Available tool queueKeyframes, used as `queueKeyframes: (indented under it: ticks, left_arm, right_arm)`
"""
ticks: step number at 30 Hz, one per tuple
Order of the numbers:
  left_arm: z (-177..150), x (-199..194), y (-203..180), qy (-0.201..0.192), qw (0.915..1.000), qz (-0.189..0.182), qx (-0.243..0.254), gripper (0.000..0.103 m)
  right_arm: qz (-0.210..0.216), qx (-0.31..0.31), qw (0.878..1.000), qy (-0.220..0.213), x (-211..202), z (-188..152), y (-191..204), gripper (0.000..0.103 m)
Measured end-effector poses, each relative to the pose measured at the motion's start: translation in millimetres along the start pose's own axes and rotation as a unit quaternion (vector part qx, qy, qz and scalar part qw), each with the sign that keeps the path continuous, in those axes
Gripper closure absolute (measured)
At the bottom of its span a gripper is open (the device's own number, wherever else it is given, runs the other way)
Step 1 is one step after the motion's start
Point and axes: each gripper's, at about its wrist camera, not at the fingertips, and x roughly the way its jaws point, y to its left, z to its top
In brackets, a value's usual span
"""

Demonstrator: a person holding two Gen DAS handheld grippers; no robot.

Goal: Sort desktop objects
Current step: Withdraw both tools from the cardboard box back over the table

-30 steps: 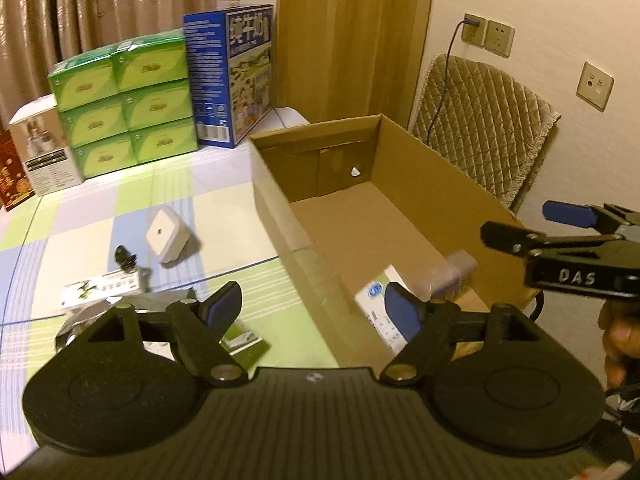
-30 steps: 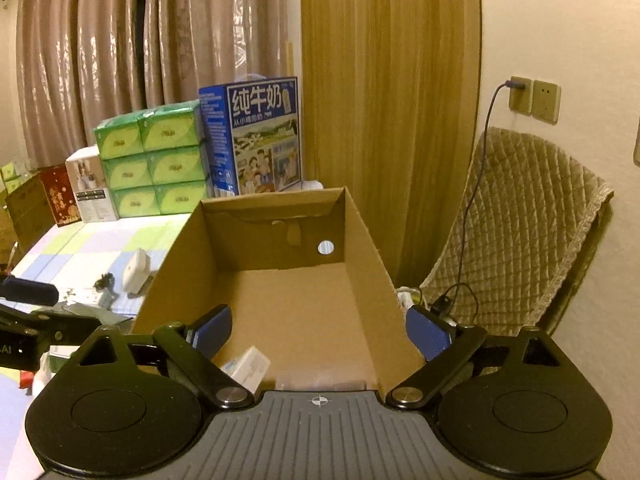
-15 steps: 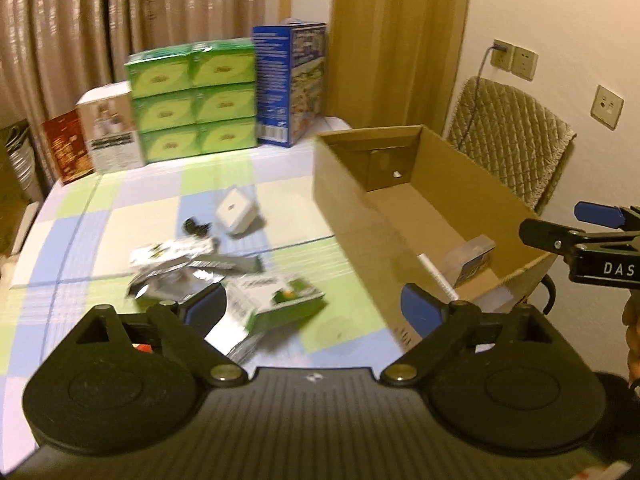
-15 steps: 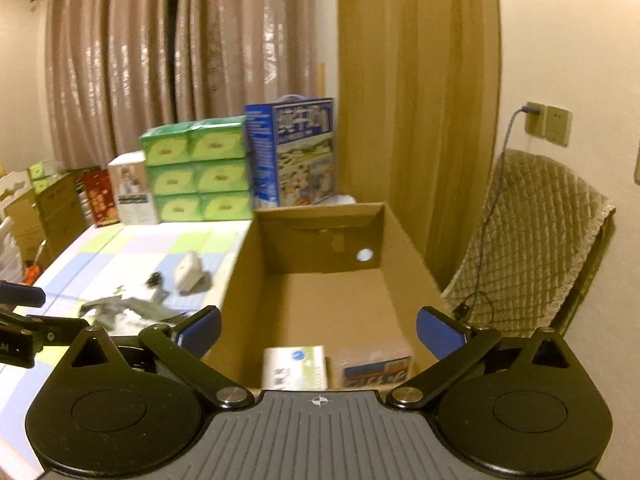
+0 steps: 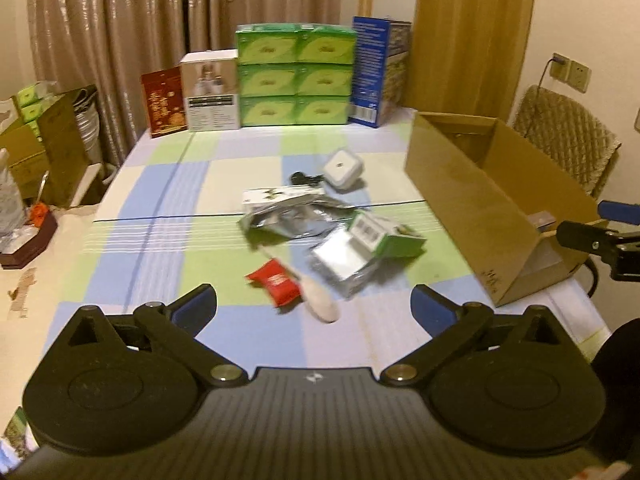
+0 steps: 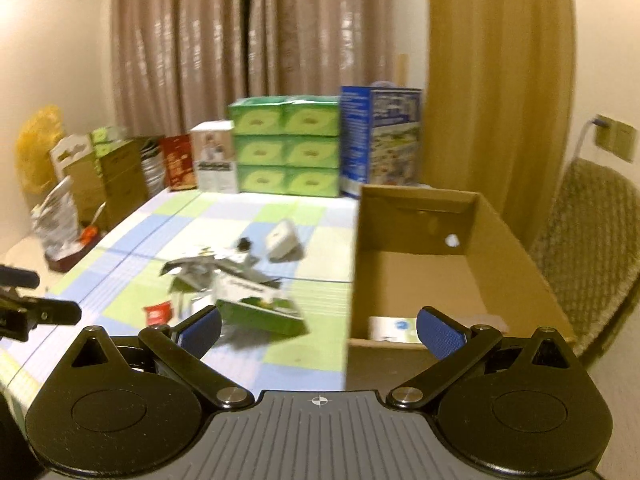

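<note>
My left gripper (image 5: 314,306) is open and empty, raised above the near part of the table. Ahead of it lies a scatter: a red packet (image 5: 274,282), a pale spoon-like piece (image 5: 320,308), silver foil pouches (image 5: 296,216), a green-and-white box (image 5: 384,234), a small black item (image 5: 304,178) and a white square gadget (image 5: 340,164). The open cardboard box (image 5: 472,196) stands at the table's right. My right gripper (image 6: 318,326) is open and empty near the box's front left corner (image 6: 352,344). Inside the box lies a white carton (image 6: 394,328).
Stacked green tissue packs (image 5: 296,80), a blue milk carton (image 5: 378,70), a white box (image 5: 210,88) and a red box (image 5: 164,100) line the far table edge. A quilted chair (image 5: 568,136) stands right of the box. Cartons and bags crowd the floor at left (image 5: 36,144).
Both grippers have pulled back and swung left, away from over the cardboard box. The table scatter now fills both views. A small box dropped into the carton a second ago.
</note>
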Motion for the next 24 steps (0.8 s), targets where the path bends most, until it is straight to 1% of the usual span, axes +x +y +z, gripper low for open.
queueKeyframes:
  ticks: [4, 7, 13, 16, 21, 24]
  left_arm:
    - [-3, -4, 15, -0.007, 0.9999, -0.007, 0.003, 0.001]
    - [-4, 0, 21, -0.003, 0.9999, -0.008, 0.013, 0.001]
    - [-7, 13, 27, 0.012, 0.9984, -0.019, 0.053, 0.001]
    - [-9, 23, 30, 0.021, 0.9972, -0.016, 0.069, 0.001]
    - [-9, 40, 43, 0.035, 0.9973, -0.013, 0.064, 0.001]
    - [-9, 48, 48, 0.038, 0.9969, -0.015, 0.068, 0.001]
  right_arm:
    - [0.012, -0.017, 1.0, 0.004, 7, 1, 12, 0.002]
    - [0.017, -0.028, 0.999, 0.009, 12, 1, 16, 0.002]
    - [0.026, -0.045, 0.998, 0.021, 24, -3, 22, 0.002]
    - [0.033, -0.049, 0.998, 0.028, 29, -7, 26, 0.002]
    - [0.05, -0.058, 0.996, 0.041, 43, -15, 39, 0.002]
    - [0.061, -0.078, 0.994, 0.046, 54, -17, 50, 0.002]
